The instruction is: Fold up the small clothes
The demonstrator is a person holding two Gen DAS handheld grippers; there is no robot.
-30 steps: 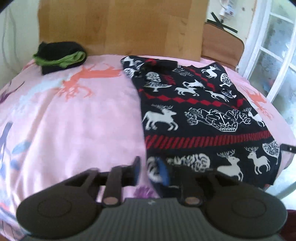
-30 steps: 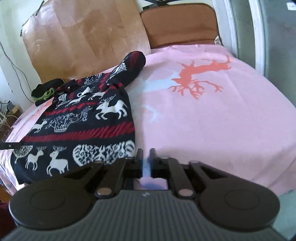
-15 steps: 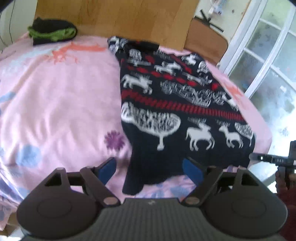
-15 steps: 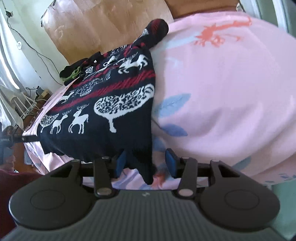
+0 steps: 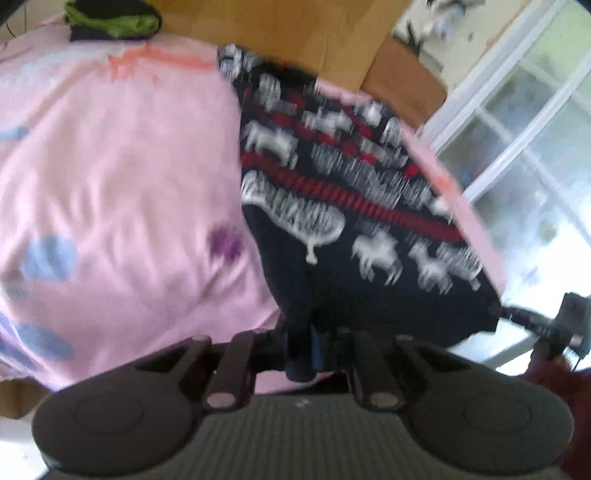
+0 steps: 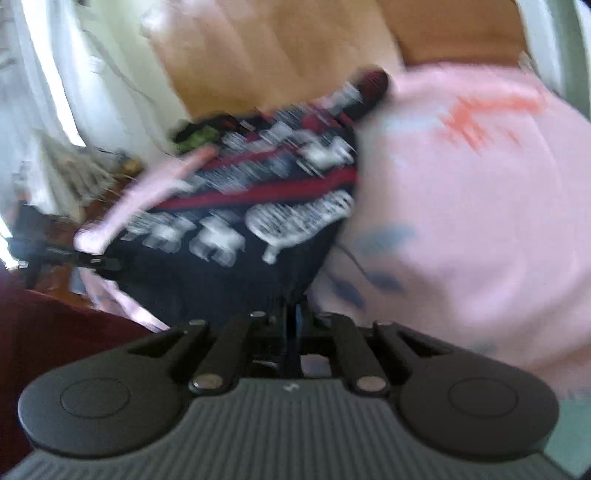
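Observation:
A dark navy sweater (image 5: 354,229) with white reindeer and red stripes lies on the pink bedspread (image 5: 118,192). My left gripper (image 5: 306,343) is shut on the sweater's near left hem corner. My right gripper (image 6: 293,325) is shut on the near right hem corner of the same sweater (image 6: 266,221). Both views are motion-blurred. The right gripper shows at the right edge of the left wrist view (image 5: 554,328), and the left one at the left edge of the right wrist view (image 6: 55,254).
A folded black and green garment (image 5: 110,22) lies at the far left of the bed, also in the right wrist view (image 6: 199,134). A wooden headboard (image 5: 295,33) stands behind. A white-framed glass door (image 5: 524,129) is to the right.
Both grippers went from open around the hem corners to shut on them. Both views have shifted and blurred, and the hem edge looks slightly lifted.

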